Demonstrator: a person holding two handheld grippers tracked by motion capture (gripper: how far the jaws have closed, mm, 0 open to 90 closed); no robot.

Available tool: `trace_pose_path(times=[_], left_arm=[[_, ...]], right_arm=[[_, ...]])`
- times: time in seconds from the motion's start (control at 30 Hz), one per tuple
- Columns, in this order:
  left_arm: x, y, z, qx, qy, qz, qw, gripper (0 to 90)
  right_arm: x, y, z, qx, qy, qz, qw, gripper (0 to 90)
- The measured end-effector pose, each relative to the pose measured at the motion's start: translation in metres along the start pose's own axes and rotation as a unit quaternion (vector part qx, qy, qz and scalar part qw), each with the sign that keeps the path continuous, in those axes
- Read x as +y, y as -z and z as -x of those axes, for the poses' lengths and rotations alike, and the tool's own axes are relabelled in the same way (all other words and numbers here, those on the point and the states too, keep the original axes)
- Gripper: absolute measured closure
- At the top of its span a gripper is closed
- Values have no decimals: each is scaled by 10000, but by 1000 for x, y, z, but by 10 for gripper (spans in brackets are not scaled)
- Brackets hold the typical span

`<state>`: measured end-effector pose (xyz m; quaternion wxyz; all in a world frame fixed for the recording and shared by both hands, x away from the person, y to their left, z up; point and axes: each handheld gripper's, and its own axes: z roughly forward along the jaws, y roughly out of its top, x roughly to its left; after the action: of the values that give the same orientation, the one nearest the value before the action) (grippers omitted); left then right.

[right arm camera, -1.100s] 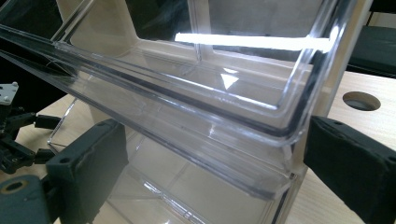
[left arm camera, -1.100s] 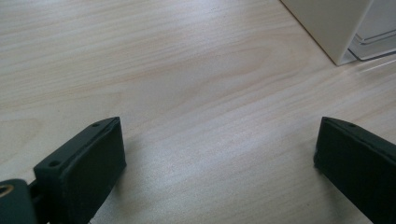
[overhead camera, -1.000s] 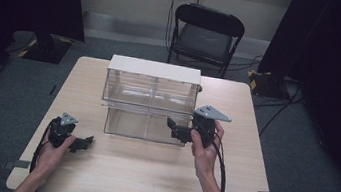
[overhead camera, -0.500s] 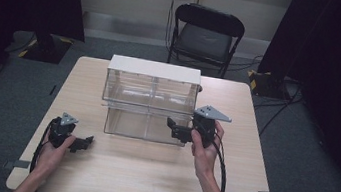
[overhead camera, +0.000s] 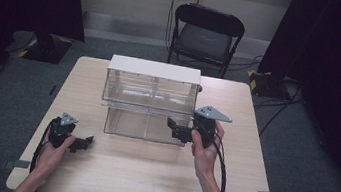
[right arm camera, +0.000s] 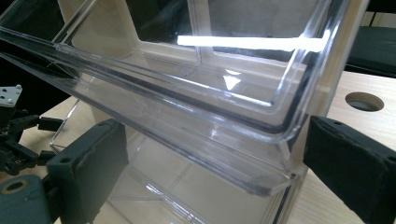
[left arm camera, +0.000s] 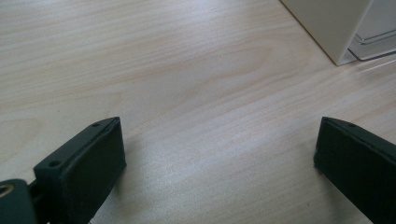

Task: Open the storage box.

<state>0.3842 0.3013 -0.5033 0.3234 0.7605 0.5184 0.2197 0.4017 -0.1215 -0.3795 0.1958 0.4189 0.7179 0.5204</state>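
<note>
A clear plastic bin cabinet [overhead camera: 150, 98] with a white top stands at the middle of the wooden table [overhead camera: 146, 178]. In the high view its lower clear bin [overhead camera: 144, 125] juts forward. My right gripper [overhead camera: 174, 128] is held at that bin's front right corner. In the right gripper view it is open [right arm camera: 215, 158], with the clear bin rim [right arm camera: 196, 100] running between and above the wide-apart jaws. My left gripper [overhead camera: 85, 143] rests low on the table at the front left. It is open [left arm camera: 219, 158] over bare wood, with the cabinet's white corner [left arm camera: 334, 28] farther off.
A black folding chair [overhead camera: 207, 33] stands behind the table. A round hole [right arm camera: 364, 101] sits in the tabletop by the cabinet's right side. Cables and a yellow-black box [overhead camera: 266, 81] lie on the floor at the back right. Bare tabletop lies in front of the cabinet.
</note>
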Motion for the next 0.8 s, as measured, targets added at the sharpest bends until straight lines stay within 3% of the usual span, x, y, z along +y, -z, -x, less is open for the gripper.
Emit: trace_pose_path(times=[0.8], left_arm=[[0,0,0,-3,-2,-2,10000,15]], right_arm=[[0,0,-1,-43,34,19,10000,59]])
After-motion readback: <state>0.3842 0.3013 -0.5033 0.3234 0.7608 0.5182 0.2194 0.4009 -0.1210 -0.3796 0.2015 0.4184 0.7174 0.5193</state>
